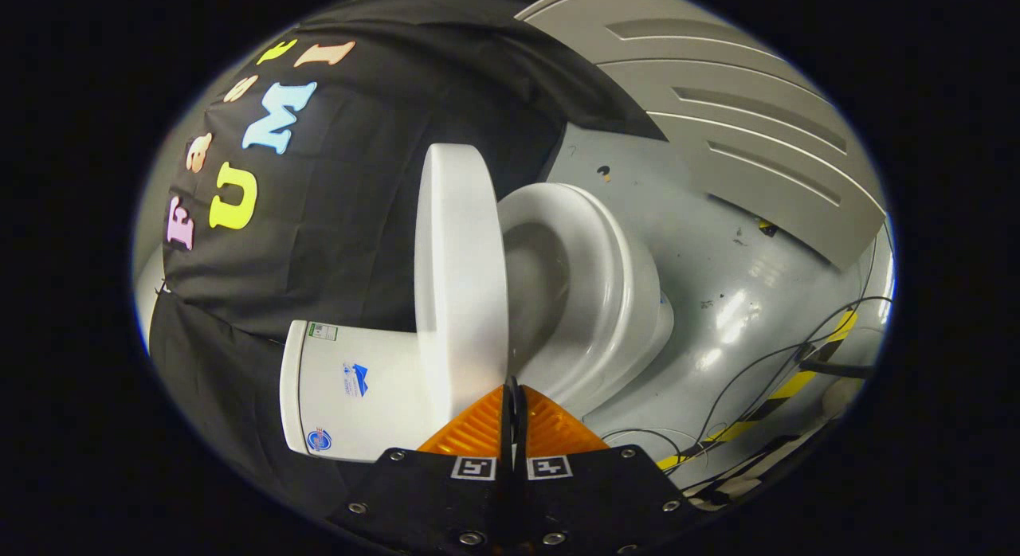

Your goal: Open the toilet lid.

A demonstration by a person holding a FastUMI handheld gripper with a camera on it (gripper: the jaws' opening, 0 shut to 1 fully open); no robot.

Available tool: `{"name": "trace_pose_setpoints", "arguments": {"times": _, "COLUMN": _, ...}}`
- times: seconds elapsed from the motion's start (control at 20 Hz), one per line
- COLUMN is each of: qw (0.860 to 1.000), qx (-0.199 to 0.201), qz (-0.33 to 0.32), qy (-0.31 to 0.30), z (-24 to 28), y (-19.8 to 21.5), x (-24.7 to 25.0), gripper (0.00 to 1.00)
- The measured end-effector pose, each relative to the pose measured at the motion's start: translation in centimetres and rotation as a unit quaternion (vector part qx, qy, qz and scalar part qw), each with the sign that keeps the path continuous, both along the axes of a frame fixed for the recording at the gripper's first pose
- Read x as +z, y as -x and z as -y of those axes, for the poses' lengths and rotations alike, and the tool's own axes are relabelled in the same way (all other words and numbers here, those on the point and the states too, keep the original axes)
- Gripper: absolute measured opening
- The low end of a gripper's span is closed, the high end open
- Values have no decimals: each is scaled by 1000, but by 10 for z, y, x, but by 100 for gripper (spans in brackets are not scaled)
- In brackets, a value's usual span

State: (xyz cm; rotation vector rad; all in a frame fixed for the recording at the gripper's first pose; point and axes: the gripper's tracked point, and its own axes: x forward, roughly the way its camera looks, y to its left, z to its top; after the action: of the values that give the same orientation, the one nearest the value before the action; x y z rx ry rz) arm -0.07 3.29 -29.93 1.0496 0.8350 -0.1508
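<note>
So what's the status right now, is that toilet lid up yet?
Gripper fingers closed together, gripping nothing, tips at the lid's edge. Toilet lid raised, standing against the tank; seat and bowl exposed. Nothing in the way.

Glossy grey floor [741, 301] scuffed and marked, thin black cables [765, 365] trailed across it, yellow-black striped tape [789, 385] laid beneath, ribbed grey panel [741, 118] seen beyond

Test booth: toilet [574, 301], loose cables [765, 373]
</note>
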Motion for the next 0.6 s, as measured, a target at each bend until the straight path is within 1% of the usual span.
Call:
{"name": "trace_pose_setpoints", "arguments": {"times": 0.3, "qw": 999, "qx": 15, "qz": 28, "qy": 42, "z": -18, "y": -6, "x": 40, "gripper": 0}}
{"name": "trace_pose_setpoints", "arguments": {"times": 0.6, "qw": 992, "qx": 28, "qz": 58, "qy": 110, "z": -39, "y": -10, "x": 71, "gripper": 0}}
